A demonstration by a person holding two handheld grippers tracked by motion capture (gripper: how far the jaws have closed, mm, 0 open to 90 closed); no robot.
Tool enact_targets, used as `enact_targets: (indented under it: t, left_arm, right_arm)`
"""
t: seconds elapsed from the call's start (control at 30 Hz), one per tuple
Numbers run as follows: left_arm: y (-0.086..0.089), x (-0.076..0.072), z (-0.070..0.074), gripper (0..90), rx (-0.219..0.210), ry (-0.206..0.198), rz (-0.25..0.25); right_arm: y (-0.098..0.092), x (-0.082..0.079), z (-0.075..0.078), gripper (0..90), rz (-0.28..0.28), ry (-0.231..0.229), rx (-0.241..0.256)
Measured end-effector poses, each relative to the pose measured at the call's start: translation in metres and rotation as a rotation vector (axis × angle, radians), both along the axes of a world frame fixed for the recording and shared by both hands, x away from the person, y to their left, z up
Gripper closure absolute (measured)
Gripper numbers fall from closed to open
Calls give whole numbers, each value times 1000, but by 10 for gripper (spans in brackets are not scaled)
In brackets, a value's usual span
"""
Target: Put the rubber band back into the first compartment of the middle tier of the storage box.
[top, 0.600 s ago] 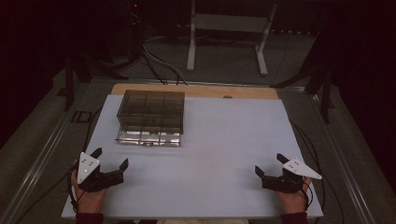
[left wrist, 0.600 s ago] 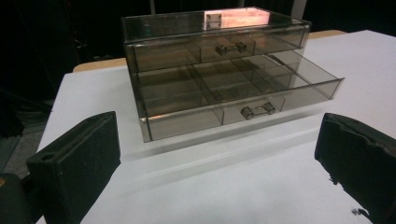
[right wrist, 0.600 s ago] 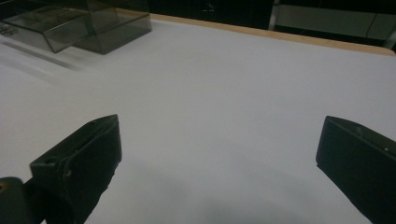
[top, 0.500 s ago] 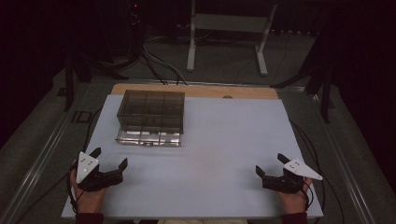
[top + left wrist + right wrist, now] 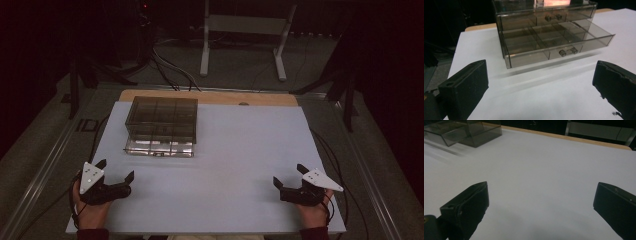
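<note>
At the worktop's seven o'clock corner, the left hand is resting low, holding the left gripper with its fingers released and spread wide, grasping nothing and aiming toward one o'clock. The smoked-plastic drawer organizer is sitting at eleven o'clock, its lower drawer pulled out. At five o'clock, the right hand is lying flat, the right gripper likewise gaping, pointing toward eleven o'clock.

Dim room, soft shadows, slight blur
</note>
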State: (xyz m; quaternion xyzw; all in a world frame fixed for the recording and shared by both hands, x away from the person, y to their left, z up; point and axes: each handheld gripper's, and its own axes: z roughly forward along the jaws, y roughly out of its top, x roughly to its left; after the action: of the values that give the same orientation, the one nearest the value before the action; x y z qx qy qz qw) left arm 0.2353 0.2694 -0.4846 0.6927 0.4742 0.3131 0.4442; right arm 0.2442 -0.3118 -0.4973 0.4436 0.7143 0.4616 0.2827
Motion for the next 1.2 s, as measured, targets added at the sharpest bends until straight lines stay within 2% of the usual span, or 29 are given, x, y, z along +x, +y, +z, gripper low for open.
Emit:
enact_targets:
  t: [0.3, 0.6, 0.67, 0.87, 0.97, 1.07, 1.2]
  left_arm:
    - [1, 0, -2, 14, 16, 44, -21]
    - [4, -3, -4, 14, 36, 61, -16]
    - [6, -3, -6, 14, 29, 61, -21]
    - [10, -2, -11, 14, 14, 93, -20]
    - [10, -1, -14, 14, 23, 110, -16]
    - [10, -2, -14, 18, 55, 131, -5]
    - [13, -1, -15, 52, 61, 164, 8]
  right_arm:
    - [-2, 0, 0, 6, -4, 0, 14]
    - [0, 0, 1, 5, 6, -5, 3]
    - [0, 0, 1, 6, 6, -5, 3]
    - [0, 1, 1, 6, 4, -2, -1]
    - [0, 1, 1, 6, 5, -2, -5]
    - [1, 0, 1, 6, 6, -2, -6]
    - [1, 0, 0, 6, 7, -1, -10]
